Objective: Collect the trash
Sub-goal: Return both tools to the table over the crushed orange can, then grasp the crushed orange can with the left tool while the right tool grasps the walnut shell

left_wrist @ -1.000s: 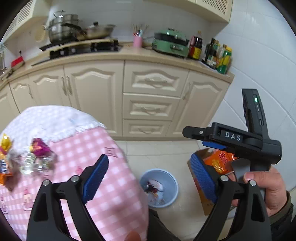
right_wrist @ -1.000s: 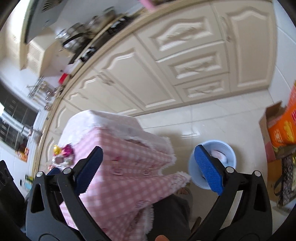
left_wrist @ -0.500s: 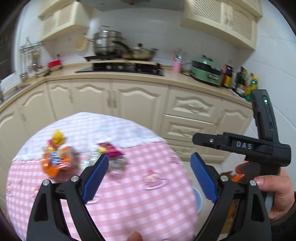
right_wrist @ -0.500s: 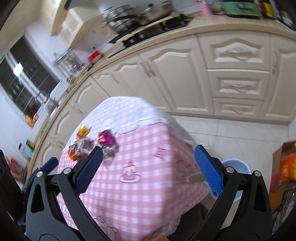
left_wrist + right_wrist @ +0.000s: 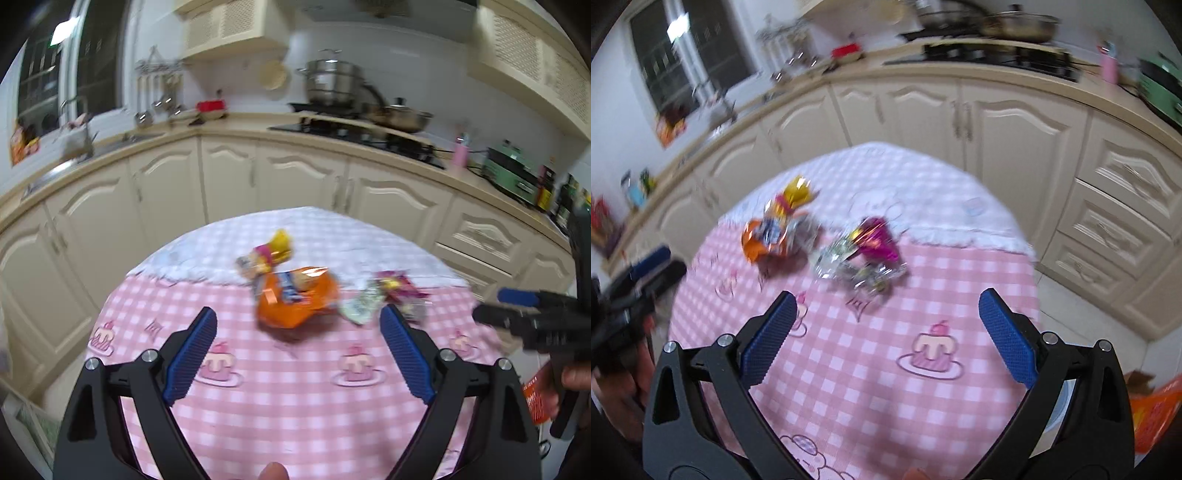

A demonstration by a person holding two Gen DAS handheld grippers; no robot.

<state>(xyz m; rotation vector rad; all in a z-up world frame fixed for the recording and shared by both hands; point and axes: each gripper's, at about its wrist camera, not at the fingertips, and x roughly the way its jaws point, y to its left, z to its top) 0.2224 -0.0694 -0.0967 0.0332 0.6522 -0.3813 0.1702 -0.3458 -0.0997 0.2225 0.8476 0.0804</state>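
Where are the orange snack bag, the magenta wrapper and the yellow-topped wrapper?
orange snack bag [image 5: 295,299], left wrist view, bag's middle.
magenta wrapper [image 5: 875,240], right wrist view, foil body.
yellow-topped wrapper [image 5: 271,251], left wrist view, its middle.

Cream cabinets [image 5: 280,184] curve beneath a beige counter [image 5: 236,129] from 9 to 3 o'clock. A dark window [image 5: 55,74] sits at 10 o'clock, white wall tiles [image 5: 229,66] at 12, pale floor tiles [image 5: 1086,325] at 4.

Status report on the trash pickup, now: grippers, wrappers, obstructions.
Left gripper open, empty. Right gripper open, empty. Orange wrapper, yellow wrapper and magenta wrapper lie on the checked tablecloth, untouched. Nothing between grippers and wrappers.
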